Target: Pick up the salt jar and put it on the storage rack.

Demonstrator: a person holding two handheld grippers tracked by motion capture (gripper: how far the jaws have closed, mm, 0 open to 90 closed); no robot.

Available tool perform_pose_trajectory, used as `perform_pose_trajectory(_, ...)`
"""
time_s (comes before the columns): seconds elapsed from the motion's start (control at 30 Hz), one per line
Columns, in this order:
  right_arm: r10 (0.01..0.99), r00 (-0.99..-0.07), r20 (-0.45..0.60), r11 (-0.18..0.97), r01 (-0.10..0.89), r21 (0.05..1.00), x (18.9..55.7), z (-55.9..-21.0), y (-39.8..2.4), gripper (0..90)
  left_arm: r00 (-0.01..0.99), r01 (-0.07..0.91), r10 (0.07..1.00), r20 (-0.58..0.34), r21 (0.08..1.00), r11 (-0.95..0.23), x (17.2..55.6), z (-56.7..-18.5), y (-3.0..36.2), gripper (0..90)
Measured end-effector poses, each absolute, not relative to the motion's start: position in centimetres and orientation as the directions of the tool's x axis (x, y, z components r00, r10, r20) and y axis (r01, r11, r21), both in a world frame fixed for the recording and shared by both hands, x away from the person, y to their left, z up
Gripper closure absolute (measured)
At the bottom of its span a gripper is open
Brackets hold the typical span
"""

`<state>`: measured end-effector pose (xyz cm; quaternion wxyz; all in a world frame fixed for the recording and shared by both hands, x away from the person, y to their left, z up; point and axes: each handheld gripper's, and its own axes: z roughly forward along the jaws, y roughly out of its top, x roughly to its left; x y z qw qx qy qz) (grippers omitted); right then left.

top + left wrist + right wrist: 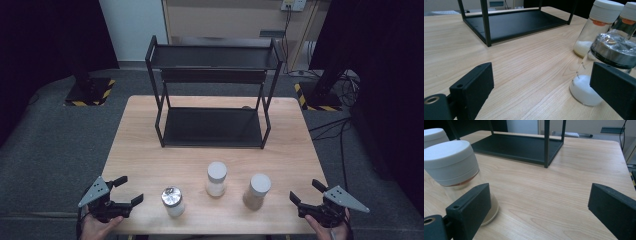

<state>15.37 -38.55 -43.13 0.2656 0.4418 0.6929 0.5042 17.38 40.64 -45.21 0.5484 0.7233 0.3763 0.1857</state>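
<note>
Your left gripper [129, 190] and right gripper [304, 191] rest at the near edge of the pale wood-grain table [140, 150], both with flat black jaws spread wide and empty. At your left gripper's three o'clock stands the foil-capped glass jar [173, 201] of white powder; two white-lidded jars [216, 178] [256, 191] follow. At twelve o'clock sits the black metal two-tier rack [212, 90].

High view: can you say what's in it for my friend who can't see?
Three jars stand in a row near the front of a wooden table, with an open gripper either side, left and right. Behind stands a black two-shelf rack.
</note>
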Motion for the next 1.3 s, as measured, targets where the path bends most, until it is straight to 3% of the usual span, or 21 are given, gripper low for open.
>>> perform_pose_trajectory(0.77,0.878,-0.473,0.066,0.121,0.355,0.927,15.5,-42.9,-38.3,4.8,0.708,0.304,0.698,-0.112,0.940,-0.157,16.8,-40.0,39.2,2.9)
perform_pose_trajectory(1.3,0.884,-0.460,0.080,0.104,0.359,0.927,15.4,-43.0,-38.5,5.5,0.763,0.304,0.635,-0.120,0.934,-0.188,17.6,-40.5,35.9,4.4)
